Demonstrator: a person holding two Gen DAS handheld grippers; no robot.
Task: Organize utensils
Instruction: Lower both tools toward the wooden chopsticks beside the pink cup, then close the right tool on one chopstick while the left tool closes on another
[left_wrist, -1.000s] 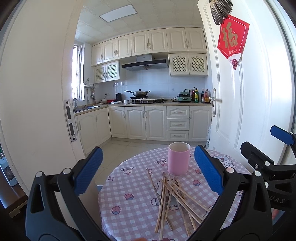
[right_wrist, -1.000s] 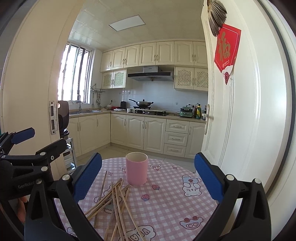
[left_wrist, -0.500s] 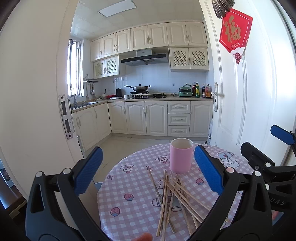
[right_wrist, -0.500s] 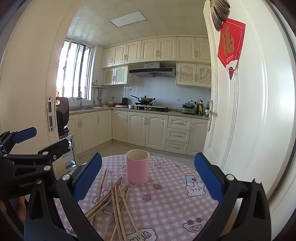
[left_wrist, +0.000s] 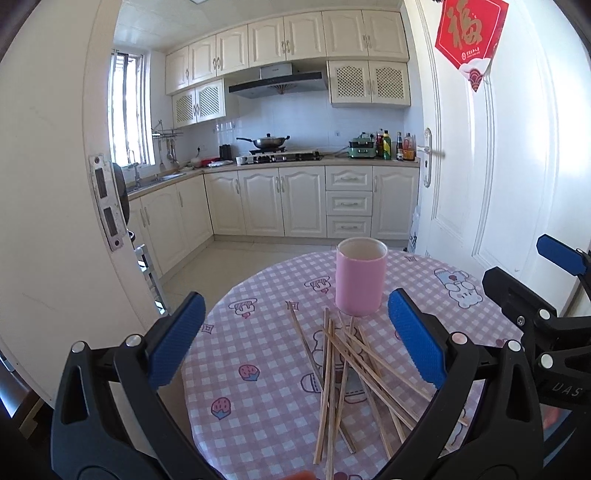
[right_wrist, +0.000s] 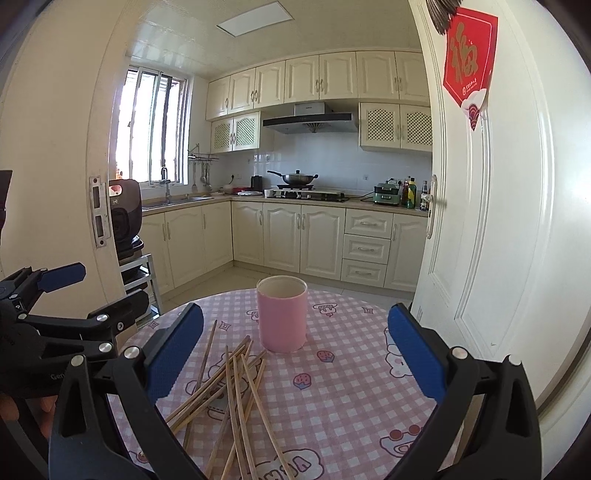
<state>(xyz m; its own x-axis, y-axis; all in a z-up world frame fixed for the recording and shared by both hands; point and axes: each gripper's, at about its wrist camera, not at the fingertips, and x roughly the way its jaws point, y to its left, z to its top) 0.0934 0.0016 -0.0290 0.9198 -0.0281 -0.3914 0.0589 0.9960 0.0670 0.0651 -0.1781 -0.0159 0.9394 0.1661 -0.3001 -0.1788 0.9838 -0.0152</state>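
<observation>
Cream kitchen cabinets (left_wrist: 295, 199) fill the background of the left wrist view. At lower centre, the round worktop (left_wrist: 258, 354) with a pink checked cloth carries an upright pink cup (left_wrist: 360, 281) and, just below it, a loose crossed pile of chopsticks (left_wrist: 343, 373). The left gripper (left_wrist: 295, 339) hangs wide open and empty above them.

From the right wrist view, the cup (right_wrist: 282, 318) stands at centre and the chopsticks (right_wrist: 229, 391) lie at lower left. The right gripper (right_wrist: 295, 354) is likewise spread open, holding nothing.

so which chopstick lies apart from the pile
The lone chopstick on the left edge, pointing toward the cup. Its far half lies clear, while the other chopsticks cross one another.
</observation>
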